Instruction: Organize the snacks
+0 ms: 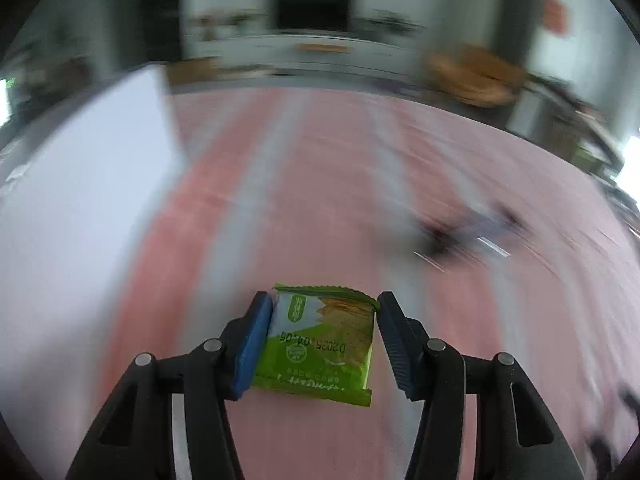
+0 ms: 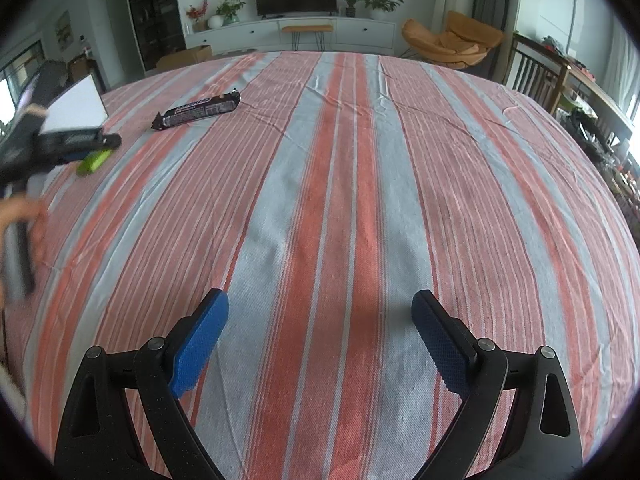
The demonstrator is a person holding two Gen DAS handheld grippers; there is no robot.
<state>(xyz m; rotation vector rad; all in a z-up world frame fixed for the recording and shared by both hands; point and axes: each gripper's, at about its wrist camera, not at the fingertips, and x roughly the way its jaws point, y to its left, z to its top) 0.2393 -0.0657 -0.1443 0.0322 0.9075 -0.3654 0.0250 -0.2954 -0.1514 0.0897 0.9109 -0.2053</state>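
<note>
My left gripper [image 1: 322, 300] is shut on a green cracker packet [image 1: 320, 344], held above the striped cloth; the view is blurred by motion. From the right wrist view the same left gripper [image 2: 108, 146] and green packet [image 2: 93, 162] show at the far left, next to a white box [image 2: 78, 106]. A dark chocolate bar [image 2: 198, 111] lies on the cloth beyond it; it shows as a dark blur in the left wrist view [image 1: 468, 234]. My right gripper [image 2: 320, 300] is open and empty over the near middle of the table.
The table is covered by a red and grey striped cloth [image 2: 340, 200]. The white box fills the left of the left wrist view [image 1: 80, 184]. A wooden chair [image 2: 536, 76] stands at the table's far right edge. A TV cabinet is far behind.
</note>
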